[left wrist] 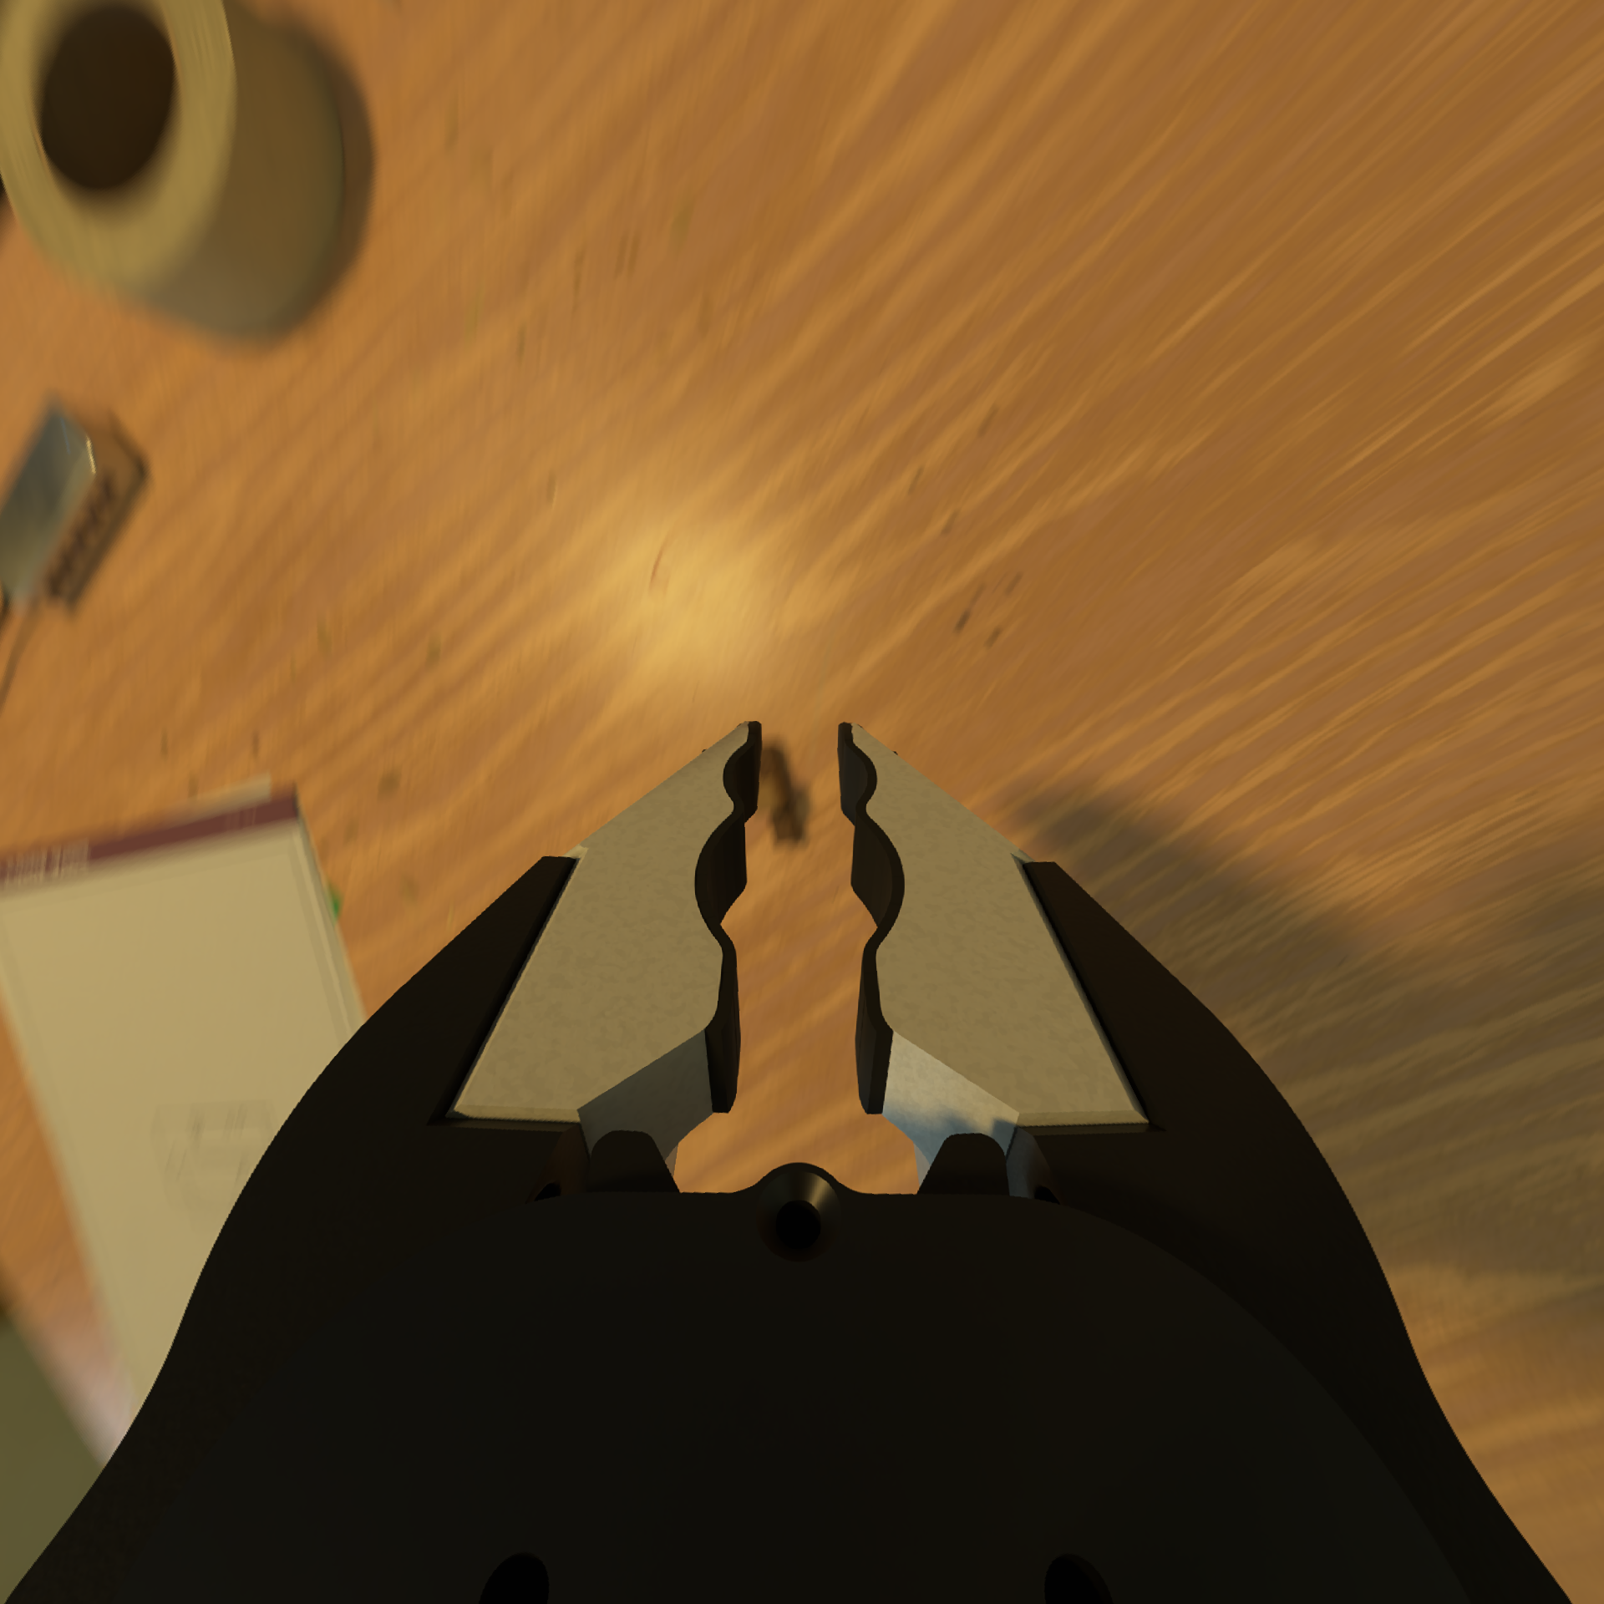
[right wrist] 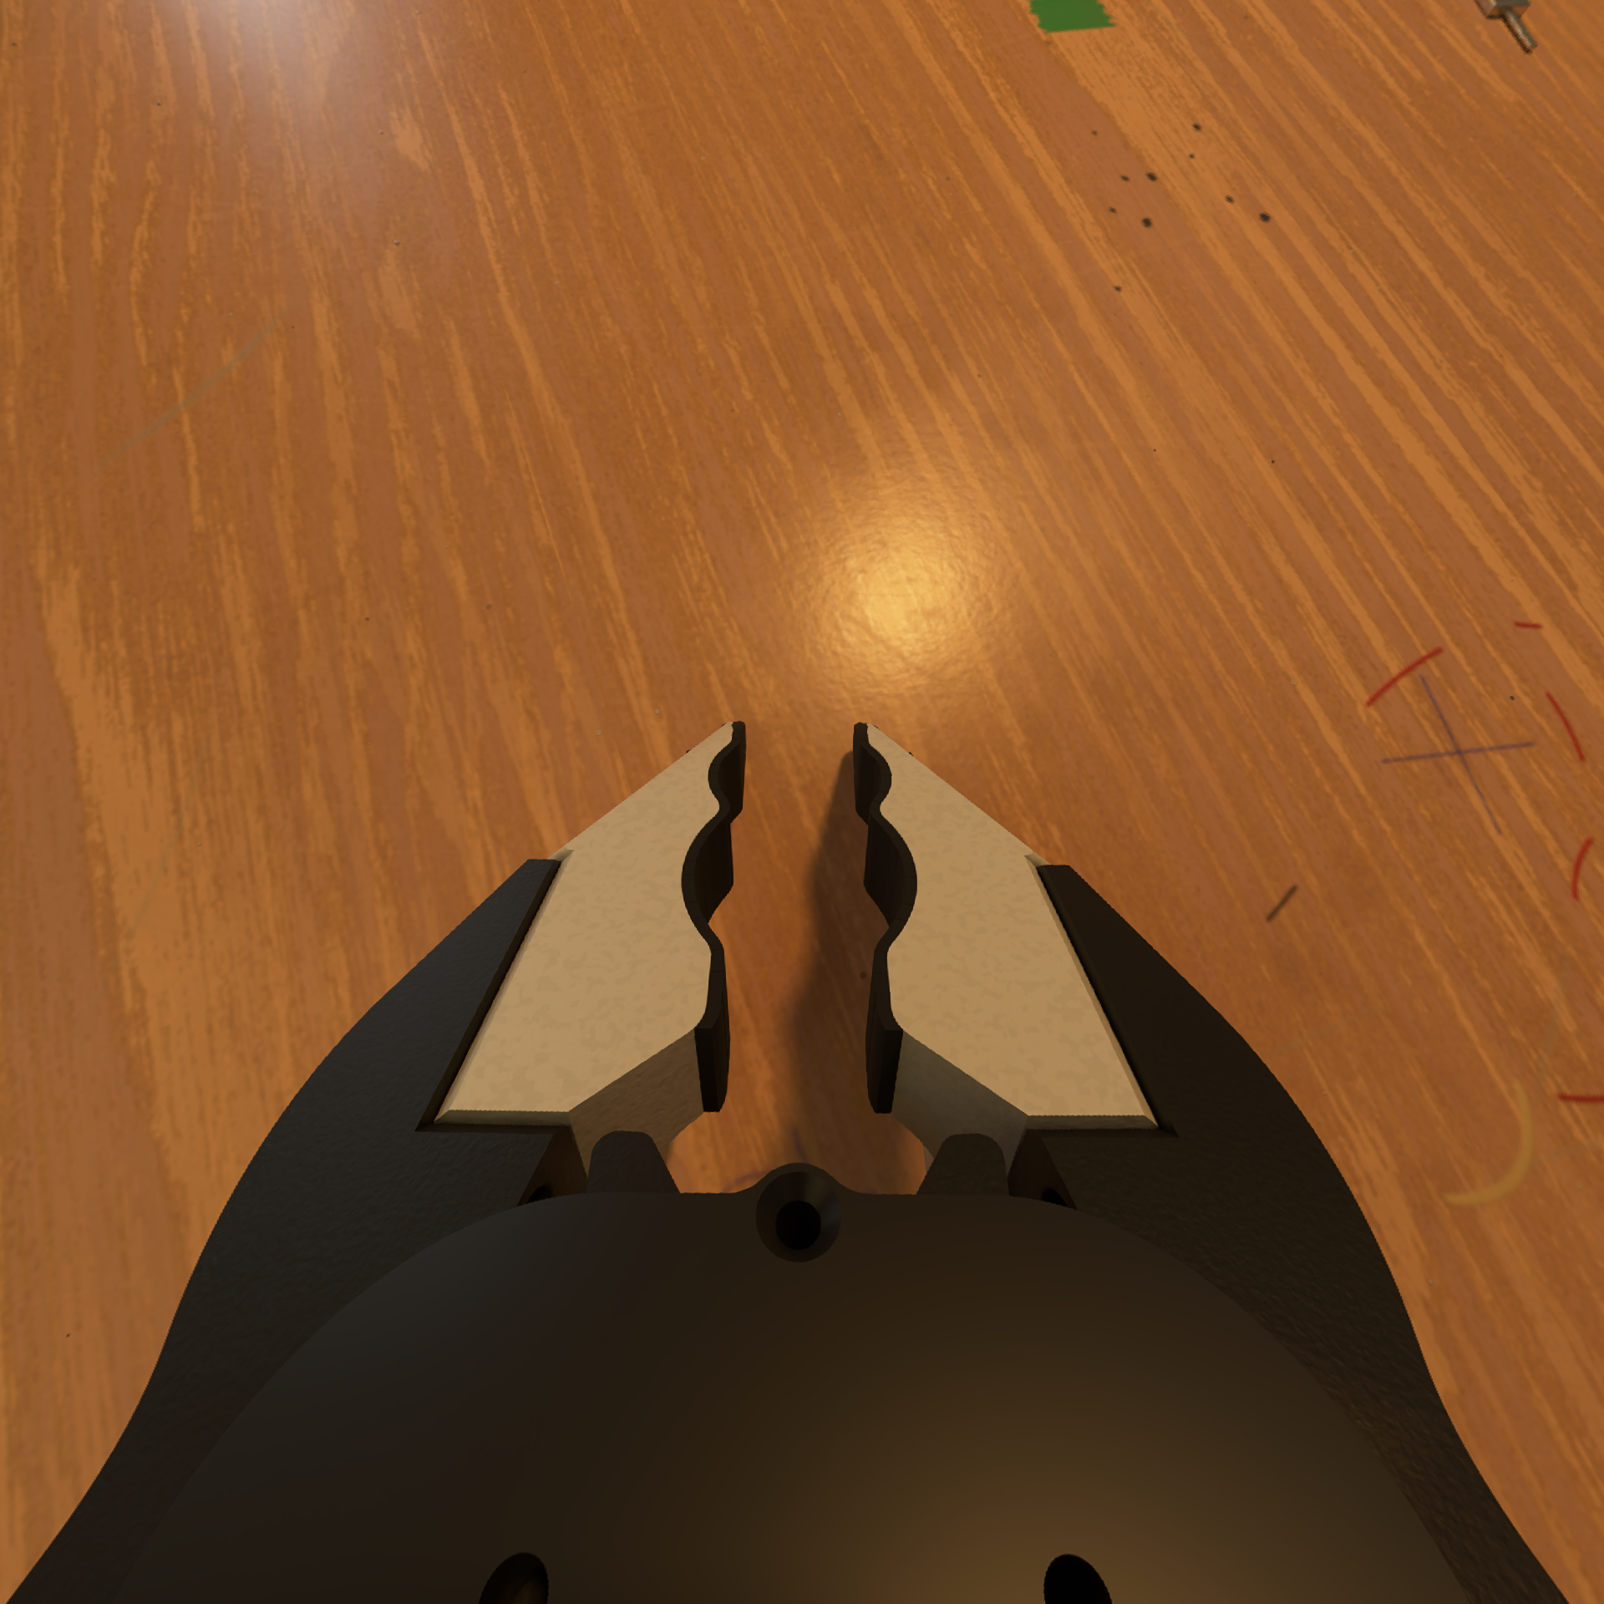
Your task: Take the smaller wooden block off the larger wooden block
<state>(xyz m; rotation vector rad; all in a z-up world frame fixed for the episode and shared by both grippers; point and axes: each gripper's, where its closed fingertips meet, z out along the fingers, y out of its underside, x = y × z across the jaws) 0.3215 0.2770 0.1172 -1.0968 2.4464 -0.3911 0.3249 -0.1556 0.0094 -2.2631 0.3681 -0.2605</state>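
Neither wooden block shows in either view. My left gripper is open and empty above the bare orange wooden table; its view is blurred. My right gripper is open and empty, with its jaws a small gap apart, low over the same table.
In the left wrist view a roll of beige tape lies at the upper left, a small grey and brown part below it, and a white book or box at the left edge. In the right wrist view a green patch and a small metal piece lie at the top, and pen marks at the right.
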